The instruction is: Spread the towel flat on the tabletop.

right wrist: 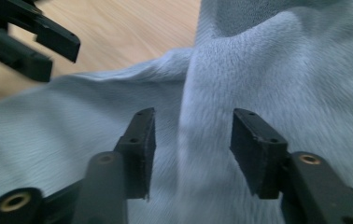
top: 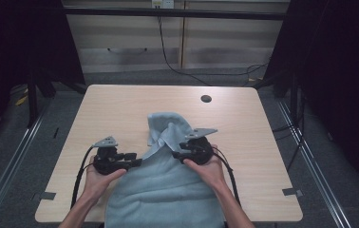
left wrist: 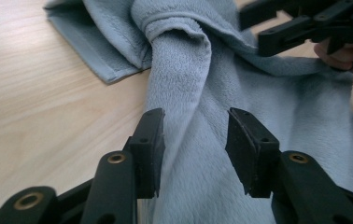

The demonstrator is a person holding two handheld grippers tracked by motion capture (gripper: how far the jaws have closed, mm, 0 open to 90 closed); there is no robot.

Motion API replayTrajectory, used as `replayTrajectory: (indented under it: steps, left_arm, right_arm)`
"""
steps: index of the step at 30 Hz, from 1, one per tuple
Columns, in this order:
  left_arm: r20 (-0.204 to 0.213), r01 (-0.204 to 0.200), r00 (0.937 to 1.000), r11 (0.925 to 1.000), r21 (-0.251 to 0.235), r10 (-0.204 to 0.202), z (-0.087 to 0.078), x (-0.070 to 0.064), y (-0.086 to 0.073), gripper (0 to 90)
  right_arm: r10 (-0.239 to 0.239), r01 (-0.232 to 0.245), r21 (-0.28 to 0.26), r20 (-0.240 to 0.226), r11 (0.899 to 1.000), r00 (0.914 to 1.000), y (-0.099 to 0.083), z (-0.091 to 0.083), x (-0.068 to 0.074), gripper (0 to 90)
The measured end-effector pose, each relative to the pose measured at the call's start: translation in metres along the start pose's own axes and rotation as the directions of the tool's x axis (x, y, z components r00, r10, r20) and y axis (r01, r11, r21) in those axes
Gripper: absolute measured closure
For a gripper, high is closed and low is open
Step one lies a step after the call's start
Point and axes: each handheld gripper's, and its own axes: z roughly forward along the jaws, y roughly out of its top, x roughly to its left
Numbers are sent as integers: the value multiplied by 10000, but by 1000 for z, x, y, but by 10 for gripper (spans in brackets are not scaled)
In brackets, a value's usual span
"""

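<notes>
Both grippers are down at the light blue towel [top: 168, 185], which lies in the lower middle of the high view on the pale wooden desk [top: 116, 104], its near end running off the bottom edge and its far end bunched into a folded hump around the centre. The left gripper [top: 137, 162] comes in from the lower left, jaws parted, and in its own view a raised ridge of towel [left wrist: 184, 116] stands between the two black pads without being pinched. The right gripper [top: 177, 151] sits just right of centre, and its own view tells the same story: jaws well apart, a soft fold of cloth [right wrist: 198, 140] rising in the gap, nothing clamped. This looks like the grasping step of a fold or a straightening, both sides lined up on the twisted strip that runs between them. The next move, by my reading, calls for closing each gripper on its ridge, then drawing the cloth out evenly. The towel is plush and matte, with a hemmed edge turned over at the upper left of the left gripper view.
</notes>
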Motion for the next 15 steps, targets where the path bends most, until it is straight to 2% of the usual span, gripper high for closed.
replayTrajectory:
  steps: [1, 2, 3, 4, 5, 6, 7, 8, 9, 10, 12, 13, 14, 15]
  left_arm:
    - [0, 0, 10000, 10000, 0, 0, 0, 0, 0, 550]
    - [-118, 20, 9999, 9998, 174, -18, 7, 0, 2, 550]
    - [-21, 69, 10000, 9997, 238, -68, 12, 1, 2, 544]
    - [-421, 55, 9991, 9982, 598, -30, 22, 2, 1, 554]
    - [-421, 55, 9991, 9982, 598, -30, 22, 2, 1, 611]
    - [-375, 86, 9993, 9968, 800, -56, 26, 4, -2, 719]
    - [-497, 137, 9987, 9973, 717, -101, 26, 6, -7, 824]
    - [-497, 137, 9987, 9973, 717, -101, 26, 6, -7, 885]
    - [-288, 381, 9989, 9978, 538, -366, 23, 8, -8, 893]
    - [-382, 633, 9973, 9976, 293, -621, 14, 10, -10, 895]
    - [-372, 588, 9976, 9978, 296, -576, 9, 12, -11, 897]
    - [-588, 630, 9964, 9977, 250, -615, -2, 14, -14, 898]
    - [-588, 630, 9964, 9977, 250, -615, -2, 14, -14, 899]
    - [-513, 675, 9965, 9975, 221, -663, -8, 15, -16, 899]
  right_arm:
    - [0, 0, 0, 0, 10000, 10000, 0, 0, 0, 495]
    - [-117, 116, 175, 100, 9998, 9999, 3, 8, 0, 481]
    - [-276, 262, 556, 249, 9981, 9993, 6, 22, 2, 490]
    - [-420, 396, 662, 354, 9970, 9985, 7, 26, 2, 546]
    - [-542, 502, 793, 494, 9956, 9973, 7, 28, 4, 684]
    - [-607, 560, 791, 582, 9953, 9965, 7, 27, 4, 791]
    - [-455, 421, 624, 540, 9972, 9975, 6, 24, 3, 874]
    - [-455, 421, 624, 540, 9972, 9975, 6, 24, 3, 874]
    - [-121, 117, 72, 567, 9999, 9983, 5, 11, -1, 899]
    - [-40, 53, -212, 622, 9998, 9981, 4, 2, -3, 900]
    - [130, -70, -618, 980, 9981, 9951, 2, -18, -9, 900]
    - [325, -226, -886, 1116, 9958, 9932, 0, -29, -14, 900]
    - [574, -444, -1125, 1149, 9927, 9917, -2, -41, -19, 900]
    - [574, -444, -1125, 1149, 9927, 9917, -2, -41, -19, 900]
